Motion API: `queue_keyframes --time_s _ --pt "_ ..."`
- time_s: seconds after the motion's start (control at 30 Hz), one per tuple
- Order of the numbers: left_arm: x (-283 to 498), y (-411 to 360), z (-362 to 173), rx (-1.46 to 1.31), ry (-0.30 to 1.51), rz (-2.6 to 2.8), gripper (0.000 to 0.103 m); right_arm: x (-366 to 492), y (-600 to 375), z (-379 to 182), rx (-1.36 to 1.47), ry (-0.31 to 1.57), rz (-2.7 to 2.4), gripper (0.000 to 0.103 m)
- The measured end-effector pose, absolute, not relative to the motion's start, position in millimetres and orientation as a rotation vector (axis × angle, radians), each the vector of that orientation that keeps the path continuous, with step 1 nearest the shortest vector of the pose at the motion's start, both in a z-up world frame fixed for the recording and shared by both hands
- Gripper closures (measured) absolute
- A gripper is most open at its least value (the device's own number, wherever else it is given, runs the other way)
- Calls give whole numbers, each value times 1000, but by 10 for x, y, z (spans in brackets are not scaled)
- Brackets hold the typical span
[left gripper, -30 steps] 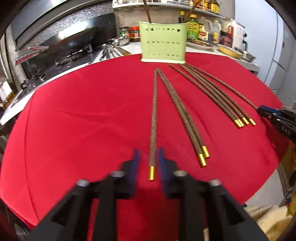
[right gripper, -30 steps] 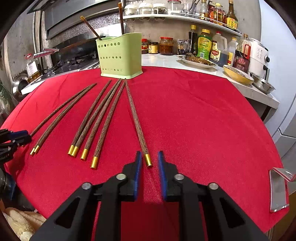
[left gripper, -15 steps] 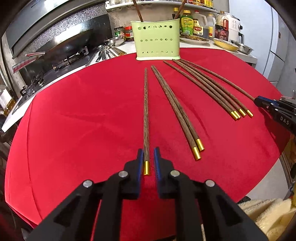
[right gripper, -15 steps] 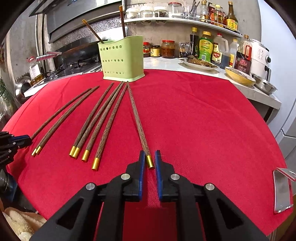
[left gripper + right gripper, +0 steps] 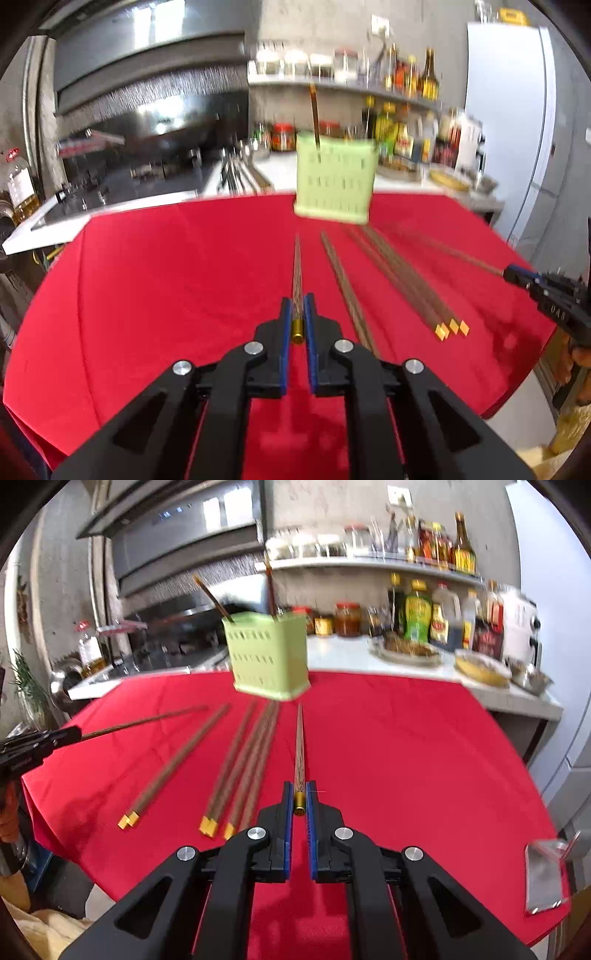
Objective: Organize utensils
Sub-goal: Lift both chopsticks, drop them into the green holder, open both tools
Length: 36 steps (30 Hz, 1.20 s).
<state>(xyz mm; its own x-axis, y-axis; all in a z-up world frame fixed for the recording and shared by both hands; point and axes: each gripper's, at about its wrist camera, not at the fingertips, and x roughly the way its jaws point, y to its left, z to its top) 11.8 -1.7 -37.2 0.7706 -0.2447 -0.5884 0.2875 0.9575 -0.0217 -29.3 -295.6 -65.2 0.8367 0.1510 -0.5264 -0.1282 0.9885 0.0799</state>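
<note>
Left wrist view: left gripper (image 5: pixel 297 320) has closed on a chopstick (image 5: pixel 296 273) and lifted its gold end off the red cloth (image 5: pixel 166 280), towards the green holder (image 5: pixel 335 177).
Writing: "DAS" on the other tool.
Right wrist view: right gripper (image 5: pixel 299 799) likewise clamps its own chopstick (image 5: pixel 299 749); five remain lying.
Bottle labels: blurred, unreadable.

- The holder (image 5: pixel 269 661) is standing at the far edge of the table (image 5: pixel 406 746), and two chopsticks (image 5: pixel 212 599) are sticking up in it.
- More chopsticks (image 5: pixel 236 764) are lying on the table before the holder, pointing toward it.
- The counter (image 5: pixel 369 657) with bottles (image 5: pixel 417 616) is sitting behind the table.
- The stove (image 5: pixel 122 184) is sitting behind the table to the left.
</note>
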Motion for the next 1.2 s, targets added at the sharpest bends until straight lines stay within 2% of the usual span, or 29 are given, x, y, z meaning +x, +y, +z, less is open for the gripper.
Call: queue_keyframes --time_s 0.3,0.6,0.93,1.2 --pt "109 157 368 22 404 -291 96 -220 -2918 133 37 389 170 96" --pt "259 206 630 -6 358 -299 96 -39 -2897 610 19 324 175 96" --pt "401 160 601 0 358 -315 96 222 -2861 626 17 323 163 95" --pt "620 120 103 0 506 -318 96 424 -2755 189 -4 416 141 95"
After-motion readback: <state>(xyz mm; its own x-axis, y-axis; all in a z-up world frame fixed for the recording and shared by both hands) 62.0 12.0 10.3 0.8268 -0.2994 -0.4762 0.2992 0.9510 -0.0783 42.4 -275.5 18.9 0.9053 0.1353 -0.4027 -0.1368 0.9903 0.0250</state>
